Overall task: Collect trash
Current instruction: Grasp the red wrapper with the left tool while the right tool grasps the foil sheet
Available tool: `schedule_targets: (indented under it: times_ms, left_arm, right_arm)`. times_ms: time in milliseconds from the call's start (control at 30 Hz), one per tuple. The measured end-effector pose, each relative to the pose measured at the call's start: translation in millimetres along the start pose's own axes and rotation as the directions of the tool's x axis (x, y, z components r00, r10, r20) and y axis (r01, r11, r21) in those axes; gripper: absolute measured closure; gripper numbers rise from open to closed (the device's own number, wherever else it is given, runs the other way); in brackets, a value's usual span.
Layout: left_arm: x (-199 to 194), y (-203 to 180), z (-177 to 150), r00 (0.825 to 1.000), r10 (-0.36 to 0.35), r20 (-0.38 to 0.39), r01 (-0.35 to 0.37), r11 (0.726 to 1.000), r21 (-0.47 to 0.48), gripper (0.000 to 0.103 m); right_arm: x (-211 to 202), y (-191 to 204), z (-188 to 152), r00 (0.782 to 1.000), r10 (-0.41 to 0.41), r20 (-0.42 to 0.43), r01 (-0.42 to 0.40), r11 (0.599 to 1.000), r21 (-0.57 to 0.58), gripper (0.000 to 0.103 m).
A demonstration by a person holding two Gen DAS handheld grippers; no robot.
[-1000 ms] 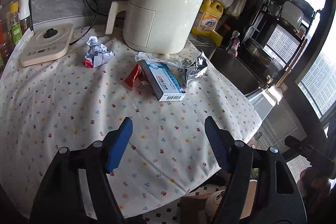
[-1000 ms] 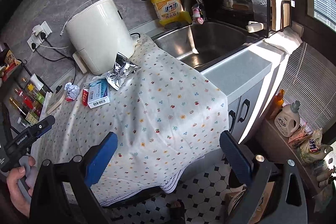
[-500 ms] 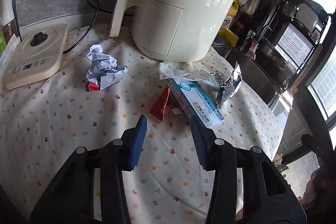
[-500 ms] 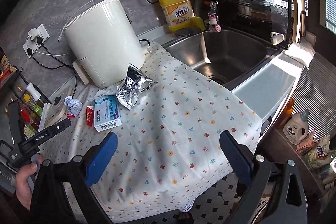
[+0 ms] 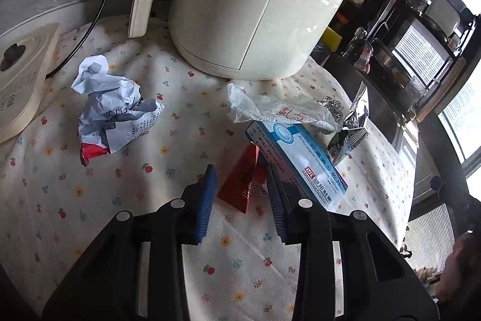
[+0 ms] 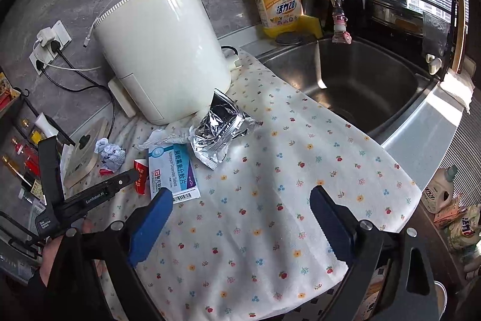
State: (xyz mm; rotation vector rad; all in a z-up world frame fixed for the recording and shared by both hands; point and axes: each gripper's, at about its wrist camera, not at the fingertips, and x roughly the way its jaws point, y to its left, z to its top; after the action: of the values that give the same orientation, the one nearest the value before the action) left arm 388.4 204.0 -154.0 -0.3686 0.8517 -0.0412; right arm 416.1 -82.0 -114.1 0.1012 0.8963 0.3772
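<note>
Your left gripper [image 5: 242, 194], part open, brackets the red wrapper [image 5: 240, 181] lying on the surface [image 5: 90, 200] beside the blue box [image 5: 296, 158]; right gripper [image 6: 240, 218] hovers wide open; next, likely pinch the wrapper.

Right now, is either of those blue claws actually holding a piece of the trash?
No. The left gripper is open, its fingers either side of the red packet but not closed on it. The right gripper hangs open over the tablecloth, empty.
</note>
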Motion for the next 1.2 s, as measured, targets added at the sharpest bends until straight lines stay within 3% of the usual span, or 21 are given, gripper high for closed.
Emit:
schedule_targets:
  times_ms: [100,333,567,667,833,1200]
  left_arm:
    - [2,0,1,1.000,-0.002,0.004,0.002,1.000,0.000,0.086]
    - [-26,8,-3,0.999,0.014,0.036,-0.014,1.000,-0.014,0.087]
    - [-58,35,-14,0.995,0.078,0.063,-0.072,0.994,-0.079,0.087]
    - [-72,47,-21,0.991,0.107,0.079,-0.098,0.989,-0.113,0.087]
    - [-88,60,-34,0.985,0.145,0.089,-0.129,0.978,-0.165,0.087]
    - [-105,28,-46,0.981,0.149,0.127,-0.130,0.981,-0.146,0.087]
  right_arm:
    - [12,14,6,1.000,0.020,-0.012,-0.021,0.999,-0.033,0.015]
    - [43,41,22,0.996,0.071,-0.052,-0.074,0.994,-0.074,0.037]
    - [80,58,38,0.994,0.075,-0.083,-0.082,0.993,-0.085,0.047]
    - [95,64,42,0.993,0.059,-0.097,-0.069,0.993,-0.098,0.056]
    - [110,57,42,0.991,0.030,-0.128,-0.041,0.996,-0.082,0.101]
    - [58,31,23,0.994,0.078,-0.075,-0.085,0.992,-0.092,0.102]
